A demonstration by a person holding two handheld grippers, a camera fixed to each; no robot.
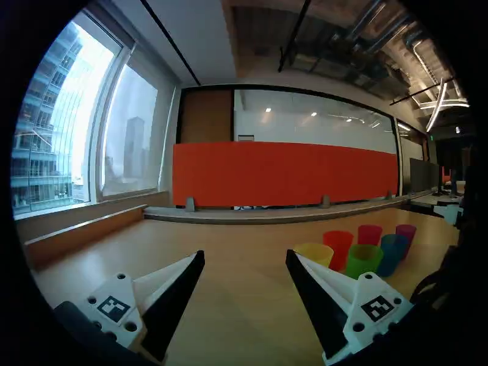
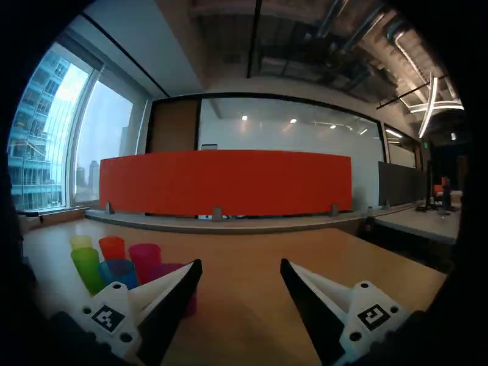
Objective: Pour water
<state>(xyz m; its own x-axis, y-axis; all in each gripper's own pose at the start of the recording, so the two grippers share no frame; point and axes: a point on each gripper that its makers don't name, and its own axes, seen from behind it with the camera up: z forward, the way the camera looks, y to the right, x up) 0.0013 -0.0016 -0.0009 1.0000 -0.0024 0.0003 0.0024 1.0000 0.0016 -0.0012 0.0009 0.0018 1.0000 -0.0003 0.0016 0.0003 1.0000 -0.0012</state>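
Cups: plastic cups (image 1: 363, 259) upright, right of left gripper (image 1: 244, 253), left of right gripper (image 2: 240, 262).
Jaws: both pairs spread, empty.
Nearer: right gripper, I judge.

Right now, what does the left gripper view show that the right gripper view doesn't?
Left gripper view: the open left gripper, with all six coloured plastic cups standing clear to the right of its fingers. Right gripper view: the open right gripper, whose white finger hides part of a purple cup; the cups sit to its left. Shared: the light wooden table, the long orange partition panel and the tall windows.
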